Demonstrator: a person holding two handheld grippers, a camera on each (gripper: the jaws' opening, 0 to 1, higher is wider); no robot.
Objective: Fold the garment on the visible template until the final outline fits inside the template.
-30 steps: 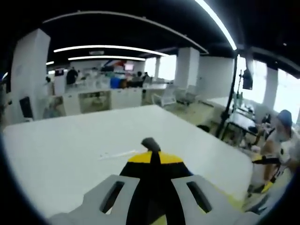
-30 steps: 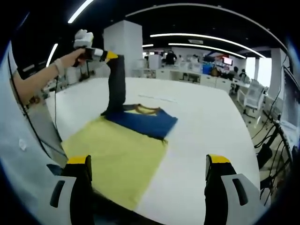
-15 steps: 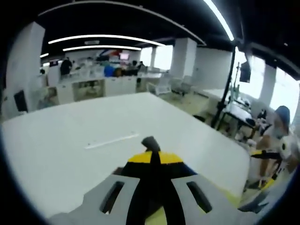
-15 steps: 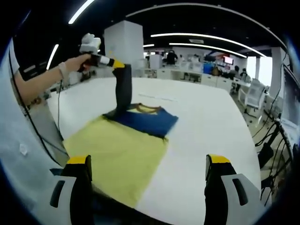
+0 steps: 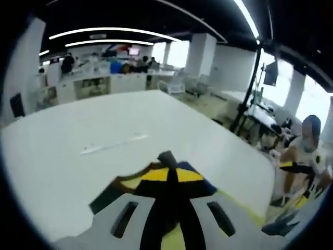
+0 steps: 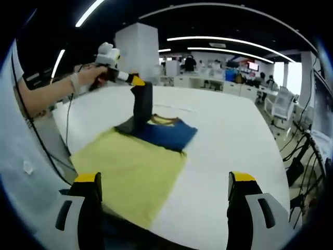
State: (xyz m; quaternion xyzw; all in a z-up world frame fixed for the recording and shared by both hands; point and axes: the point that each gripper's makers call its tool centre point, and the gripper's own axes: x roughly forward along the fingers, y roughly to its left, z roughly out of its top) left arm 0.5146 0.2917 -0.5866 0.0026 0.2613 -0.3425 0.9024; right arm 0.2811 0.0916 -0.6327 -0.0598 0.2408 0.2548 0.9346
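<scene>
A dark blue garment (image 6: 165,133) with a yellow-brown collar lies at the far end of the yellow template (image 6: 130,167) on the white table (image 6: 229,135). My left gripper (image 6: 138,82), held by a gloved hand, is shut on a dark part of the garment and lifts it as an upright strip (image 6: 142,108) above the rest. In the left gripper view the shut jaws (image 5: 167,157) pinch dark fabric, with the collar (image 5: 127,179) and the template (image 5: 237,205) below. My right gripper (image 6: 164,205) stands open over the template's near edge, holding nothing.
A thin white strip (image 5: 112,145) lies on the table beyond the garment. A person (image 5: 304,156) sits off the table's far side. Office chairs (image 6: 281,103), desks and a white column (image 6: 136,49) stand further back.
The left gripper has moved lower and toward the middle of the garment, carrying the lifted fabric with it. The right gripper has stayed open and still.
</scene>
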